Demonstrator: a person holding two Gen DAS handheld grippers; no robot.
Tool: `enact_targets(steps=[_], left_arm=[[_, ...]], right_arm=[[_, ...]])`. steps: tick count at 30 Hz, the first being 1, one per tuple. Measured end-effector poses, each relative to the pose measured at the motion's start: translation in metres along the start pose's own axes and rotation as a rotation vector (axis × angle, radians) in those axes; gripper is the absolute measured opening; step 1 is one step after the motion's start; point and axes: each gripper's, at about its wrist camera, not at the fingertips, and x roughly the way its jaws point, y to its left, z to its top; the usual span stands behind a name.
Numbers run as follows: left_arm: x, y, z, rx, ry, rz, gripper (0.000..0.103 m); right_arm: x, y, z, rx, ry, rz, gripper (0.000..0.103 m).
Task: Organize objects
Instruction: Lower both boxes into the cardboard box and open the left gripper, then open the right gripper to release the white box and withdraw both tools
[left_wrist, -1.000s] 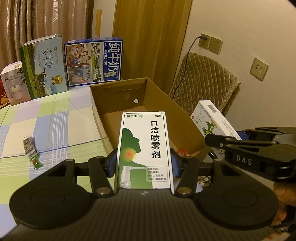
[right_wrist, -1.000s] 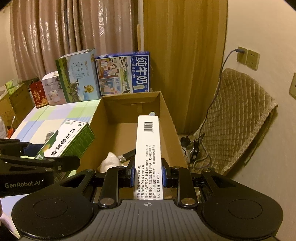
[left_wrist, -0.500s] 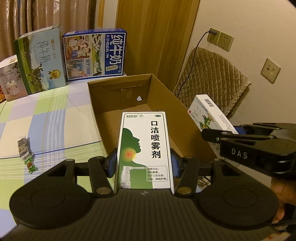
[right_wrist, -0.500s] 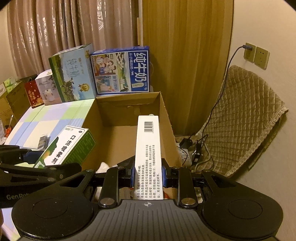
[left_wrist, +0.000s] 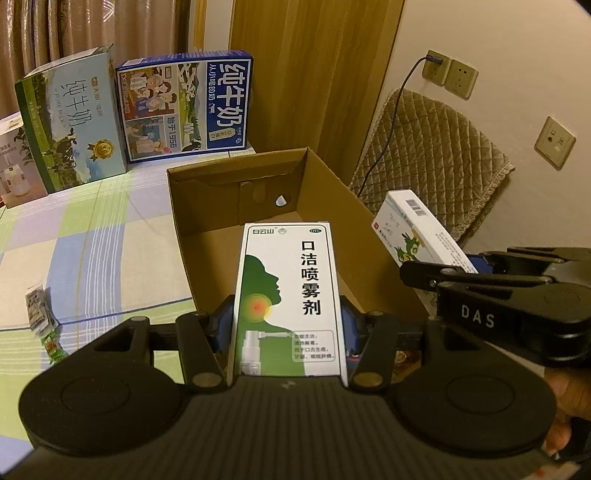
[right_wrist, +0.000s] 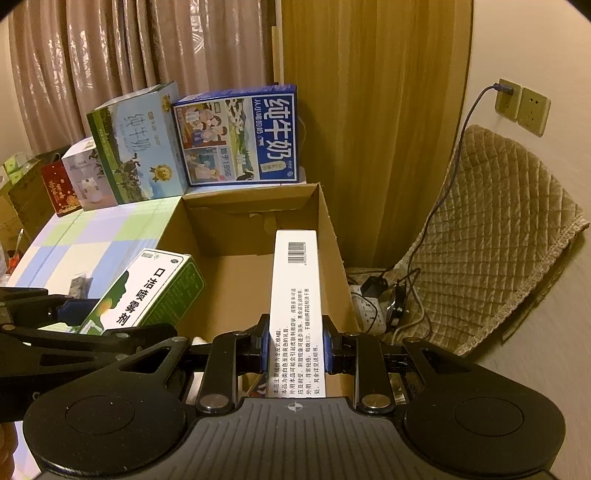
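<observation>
Only right view shows power strip (right_wrist: 365, 310), red bag (right_wrist: 59, 190)

Open cardboard box (left_wrist: 332, 206) ahead, its far floor bare; milk cartons (left_wrist: 184, 110) stand behind its far wall.

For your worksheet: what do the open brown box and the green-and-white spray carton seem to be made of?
Open brown box: corrugated cardboard, matte; folded flaps, raw edges. Green-and-white spray carton: probably thin paperboard with smooth printed coating, crisp folded corners.
</observation>
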Motion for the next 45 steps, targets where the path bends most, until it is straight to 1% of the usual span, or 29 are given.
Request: enact_targets(steps=[5,9,13,20,28,30,32,34,35,36,38,41,43,45], left_arm=[[0.009,0.001,0.005,-0.003,0.006,0.001,0.051],[0.018,0.001,0.009,-0.003,0.01,-0.012,0.051],[0.024,0.007,0.013,-0.015,0.0,0.015,0.054],[0.014,0.028,0.012,-0.047,-0.017,0.031,0.054],[0.001,0.046,0.006,-0.074,-0.034,0.05,0.053],[-0.001,0.05,0.003,-0.083,-0.036,0.053,0.053],[-0.004,0.055,0.001,-0.094,-0.037,0.055,0.054],[-0.007,0.059,-0.003,-0.102,-0.039,0.057,0.054],[-0.009,0.061,-0.005,-0.105,-0.041,0.059,0.056],[-0.011,0.063,-0.006,-0.105,-0.042,0.06,0.057],[-0.016,0.067,-0.011,-0.108,-0.045,0.065,0.061],[-0.022,0.075,-0.019,-0.123,-0.043,0.074,0.064],[-0.027,0.08,-0.025,-0.138,-0.038,0.075,0.068],[-0.034,0.084,-0.032,-0.151,-0.038,0.077,0.073]], right_arm=[[0.006,-0.004,0.004,0.011,0.005,-0.005,0.023],[0.009,-0.006,0.006,0.016,0.008,-0.008,0.023],[0.009,-0.007,0.007,0.023,0.01,-0.007,0.023],[0.011,-0.005,0.002,0.023,0.024,0.002,0.023],[0.017,0.007,0.006,0.027,0.032,0.031,0.023],[0.019,0.01,0.009,0.033,0.026,0.04,0.023],[0.02,0.011,0.013,0.056,0.003,0.059,0.023],[0.022,0.007,0.016,0.098,-0.023,0.089,0.028],[0.021,0.005,0.017,0.117,-0.028,0.094,0.039],[0.02,0.003,0.017,0.13,-0.036,0.091,0.047],[0.014,0.002,0.015,0.132,-0.052,0.088,0.049],[0.006,0.001,0.01,0.133,-0.051,0.095,0.052],[-0.002,0.001,0.006,0.139,-0.058,0.091,0.057],[-0.01,-0.001,0.001,0.155,-0.068,0.089,0.065]])
